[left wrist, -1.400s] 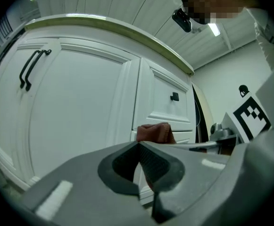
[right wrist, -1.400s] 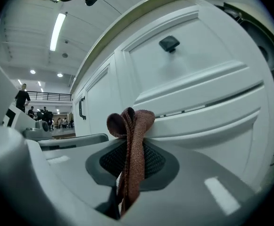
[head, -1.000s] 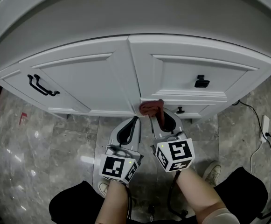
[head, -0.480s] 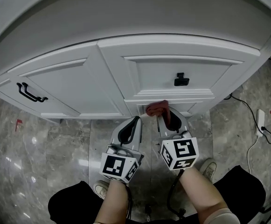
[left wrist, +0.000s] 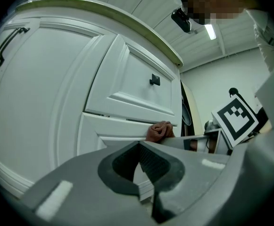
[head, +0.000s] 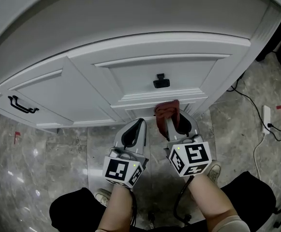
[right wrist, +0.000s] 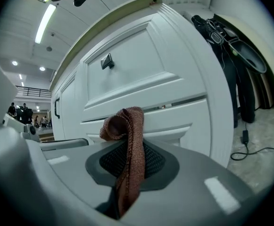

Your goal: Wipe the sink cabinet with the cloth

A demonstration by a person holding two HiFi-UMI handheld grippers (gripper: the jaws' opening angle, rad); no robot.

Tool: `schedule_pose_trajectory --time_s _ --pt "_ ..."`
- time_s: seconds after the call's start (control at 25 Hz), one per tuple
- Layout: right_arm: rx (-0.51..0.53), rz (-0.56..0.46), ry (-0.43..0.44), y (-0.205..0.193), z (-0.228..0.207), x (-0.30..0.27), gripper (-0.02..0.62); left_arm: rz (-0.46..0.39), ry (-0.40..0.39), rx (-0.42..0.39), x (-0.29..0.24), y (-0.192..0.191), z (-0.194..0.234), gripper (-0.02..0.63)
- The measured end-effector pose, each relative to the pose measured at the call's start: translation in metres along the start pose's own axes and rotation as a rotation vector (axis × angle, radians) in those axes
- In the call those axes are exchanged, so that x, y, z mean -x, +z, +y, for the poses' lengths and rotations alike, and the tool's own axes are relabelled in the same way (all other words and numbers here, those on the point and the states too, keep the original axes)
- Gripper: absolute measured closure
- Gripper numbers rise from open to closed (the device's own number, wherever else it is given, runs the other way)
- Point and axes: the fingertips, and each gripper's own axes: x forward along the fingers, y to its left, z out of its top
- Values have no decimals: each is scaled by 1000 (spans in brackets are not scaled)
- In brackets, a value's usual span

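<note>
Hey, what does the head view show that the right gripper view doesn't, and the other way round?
Only the head view shows the marker cubes and the person's forearms. Only the right gripper view shows ceiling lights and dark gear leaning by the wall. Both show the right gripper shut on the cloth at the white cabinet front, below the black drawer knob.

Setting: bathroom-style mock-up inside a large hall. Evidence: white panelled sink cabinet (head: pixel 145 71) with black handles (head: pixel 161 81) stood on grey marble-look floor tiles (head: pixel 48 153). Strip lights (right wrist: pixel 46 18), a railed gallery (right wrist: pixel 33 94) and distant people (right wrist: pixel 19 111) showed beyond; a power strip (head: pixel 266 117) lay on the floor.
</note>
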Motion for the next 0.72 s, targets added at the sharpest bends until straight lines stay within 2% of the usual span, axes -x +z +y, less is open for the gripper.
schedule_pose_trajectory --time_s 0.4,0.72 --pt "-31 -21 -148 11 -71 30 512 4 -50 4 -20 -4 -26 606" --pt "-76 -37 -223 18 -96 44 512 1 -70 -1 -28 -9 -37 606"
